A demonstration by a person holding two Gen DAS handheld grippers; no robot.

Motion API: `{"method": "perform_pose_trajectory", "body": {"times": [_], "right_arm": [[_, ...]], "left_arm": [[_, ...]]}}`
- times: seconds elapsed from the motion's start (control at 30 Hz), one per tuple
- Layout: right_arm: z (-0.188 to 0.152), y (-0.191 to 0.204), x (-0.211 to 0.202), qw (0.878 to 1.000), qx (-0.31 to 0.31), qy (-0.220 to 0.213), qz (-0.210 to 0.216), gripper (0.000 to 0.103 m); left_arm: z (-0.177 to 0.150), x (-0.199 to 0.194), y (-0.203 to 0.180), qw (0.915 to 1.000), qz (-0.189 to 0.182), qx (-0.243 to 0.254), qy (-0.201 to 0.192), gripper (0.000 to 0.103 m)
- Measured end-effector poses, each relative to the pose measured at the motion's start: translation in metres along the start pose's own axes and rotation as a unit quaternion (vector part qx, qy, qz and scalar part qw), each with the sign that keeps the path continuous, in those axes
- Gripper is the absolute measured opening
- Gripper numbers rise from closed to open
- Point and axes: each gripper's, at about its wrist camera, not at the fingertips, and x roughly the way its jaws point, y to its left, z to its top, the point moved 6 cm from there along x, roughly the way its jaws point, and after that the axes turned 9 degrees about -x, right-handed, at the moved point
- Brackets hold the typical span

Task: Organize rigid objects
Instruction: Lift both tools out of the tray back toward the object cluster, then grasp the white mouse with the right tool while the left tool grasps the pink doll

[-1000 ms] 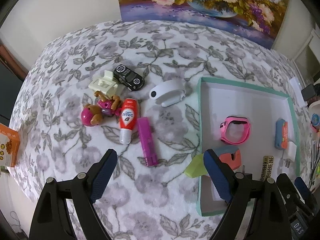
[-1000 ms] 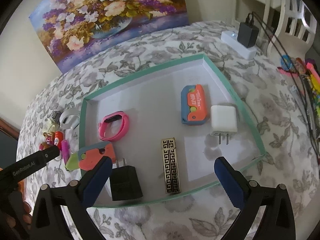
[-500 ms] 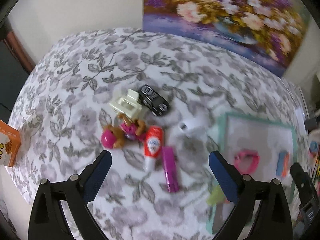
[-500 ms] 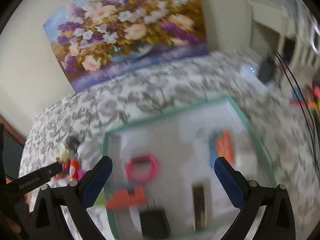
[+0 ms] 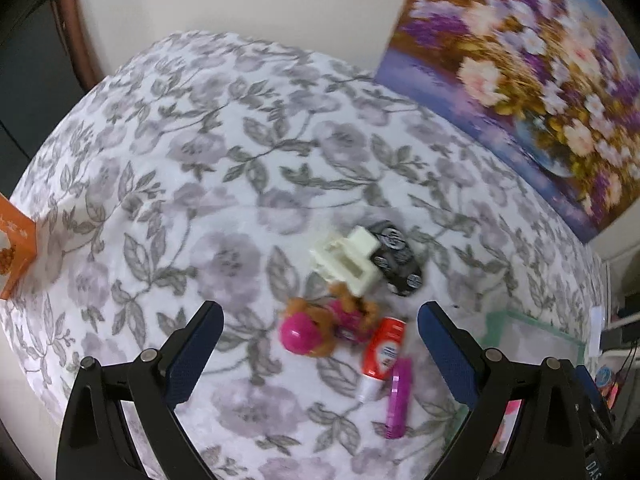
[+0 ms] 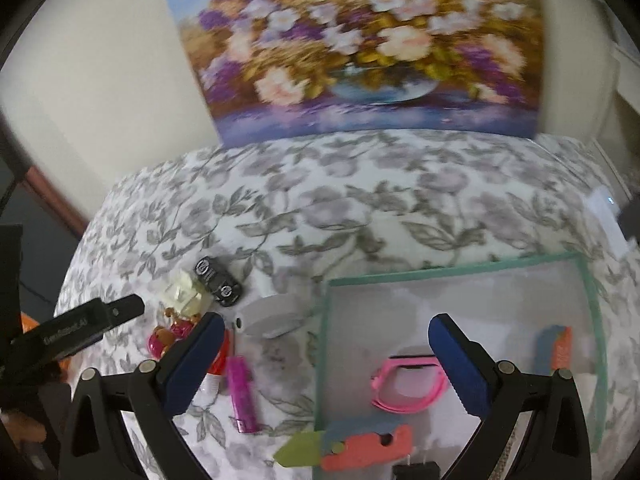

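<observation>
Loose items lie on the floral cloth: a black toy car (image 5: 394, 258) (image 6: 218, 276), a cream plastic clip (image 5: 348, 260), a pink and brown teddy toy (image 5: 320, 324), a red and white tube (image 5: 382, 354), a purple lighter (image 5: 398, 398) (image 6: 242, 392) and a white curved case (image 6: 272, 314). The green-rimmed tray (image 6: 440, 270) holds a pink watch band (image 6: 408, 386), an orange and blue box (image 6: 558, 346), and an orange, blue and green knife (image 6: 352, 442) overhanging its near left rim. My left gripper (image 5: 320, 358) is open above the teddy. My right gripper (image 6: 324, 364) is open over the tray's left rim.
A flower painting (image 6: 360, 48) leans on the wall at the back. An orange box (image 5: 16, 248) sits at the table's left edge. A white power strip (image 6: 604, 216) lies at the far right. A black charger (image 6: 416, 472) shows at the tray's near edge.
Both grippers have lifted and swung left, away from the tray toward the loose items. Both stayed open and empty. The objects have not moved.
</observation>
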Motion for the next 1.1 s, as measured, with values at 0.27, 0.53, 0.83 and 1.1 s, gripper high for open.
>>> {"method": "perform_pose_trajectory", "body": {"times": [0.27, 0.53, 0.83, 1.1], "right_arm": [[0.008, 0.032, 0.035, 0.998, -0.043, 0.043, 0.016, 0.103], [0.006, 0.052, 0.062, 0.993, -0.08, 0.088, 0.016, 0.089], [0.001, 0.062, 0.084, 0.988, -0.104, 0.116, 0.014, 0.075], [-0.003, 0.059, 0.099, 0.987, -0.092, 0.126, 0.022, 0.068]], "left_arm": [[0.005, 0.028, 0.026, 0.9994, -0.003, -0.013, 0.031, 0.098], [-0.003, 0.041, 0.013, 0.9982, -0.014, 0.019, 0.055, 0.098], [-0.01, 0.06, 0.011, 0.9968, -0.009, 0.03, 0.074, 0.096], [-0.016, 0.076, 0.008, 0.9953, -0.011, 0.029, 0.092, 0.091]]}}
